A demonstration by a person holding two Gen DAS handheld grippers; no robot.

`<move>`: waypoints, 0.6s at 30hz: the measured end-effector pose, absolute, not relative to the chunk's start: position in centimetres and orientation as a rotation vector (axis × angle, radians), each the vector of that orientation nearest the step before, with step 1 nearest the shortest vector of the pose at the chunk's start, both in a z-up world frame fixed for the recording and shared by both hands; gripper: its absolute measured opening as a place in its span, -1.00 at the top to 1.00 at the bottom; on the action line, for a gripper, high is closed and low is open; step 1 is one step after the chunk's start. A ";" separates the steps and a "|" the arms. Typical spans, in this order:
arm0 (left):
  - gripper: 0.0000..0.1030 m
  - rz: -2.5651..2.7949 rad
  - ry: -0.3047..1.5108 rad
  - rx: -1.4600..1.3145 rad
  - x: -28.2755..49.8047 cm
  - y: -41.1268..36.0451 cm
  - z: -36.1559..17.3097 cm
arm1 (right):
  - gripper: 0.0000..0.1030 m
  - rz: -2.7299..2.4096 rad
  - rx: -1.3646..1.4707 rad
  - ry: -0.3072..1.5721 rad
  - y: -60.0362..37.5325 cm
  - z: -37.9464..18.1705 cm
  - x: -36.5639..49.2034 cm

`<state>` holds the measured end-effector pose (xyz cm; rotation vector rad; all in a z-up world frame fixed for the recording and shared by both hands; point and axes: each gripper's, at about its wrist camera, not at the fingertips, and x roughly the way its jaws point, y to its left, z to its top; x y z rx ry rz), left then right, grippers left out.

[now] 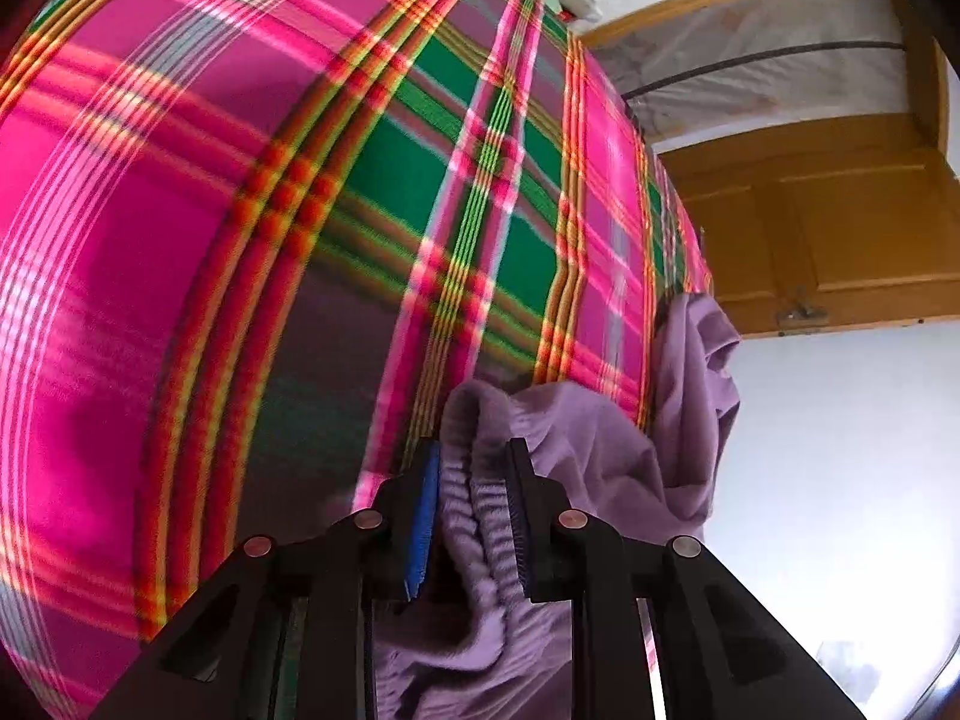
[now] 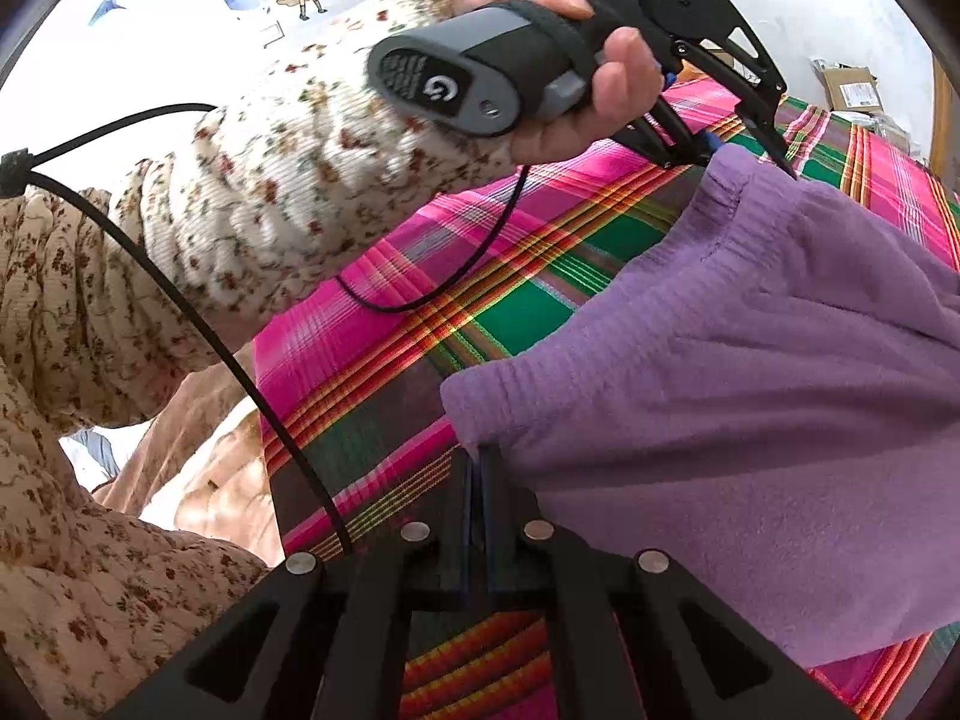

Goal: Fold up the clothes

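Note:
A purple fleece garment (image 2: 750, 396) hangs stretched above a bright plaid bedspread (image 2: 384, 324). My left gripper (image 1: 471, 468) is shut on its gathered elastic waistband (image 1: 480, 516), and the rest of the purple garment (image 1: 690, 396) trails off to the right. In the right wrist view my right gripper (image 2: 483, 462) is shut on the near corner of the same cloth. Farther up in that view the left gripper (image 2: 750, 150) pinches the far corner, held by a hand (image 2: 564, 114) in a floral sleeve (image 2: 288, 180).
The plaid bedspread (image 1: 240, 240) fills most of the left wrist view. A wooden door (image 1: 840, 228) and white wall stand beyond the bed. Cardboard boxes (image 2: 849, 87) lie at the far side. A black cable (image 2: 198, 324) runs across the sleeve.

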<state>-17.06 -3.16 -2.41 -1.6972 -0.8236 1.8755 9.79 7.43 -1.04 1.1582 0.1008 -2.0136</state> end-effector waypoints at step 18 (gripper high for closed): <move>0.82 1.965 -1.013 -1.539 -18.8 -6.1 -0.1 | 0.95 -1.971 1.084 0.053 7.5 0.6 10.2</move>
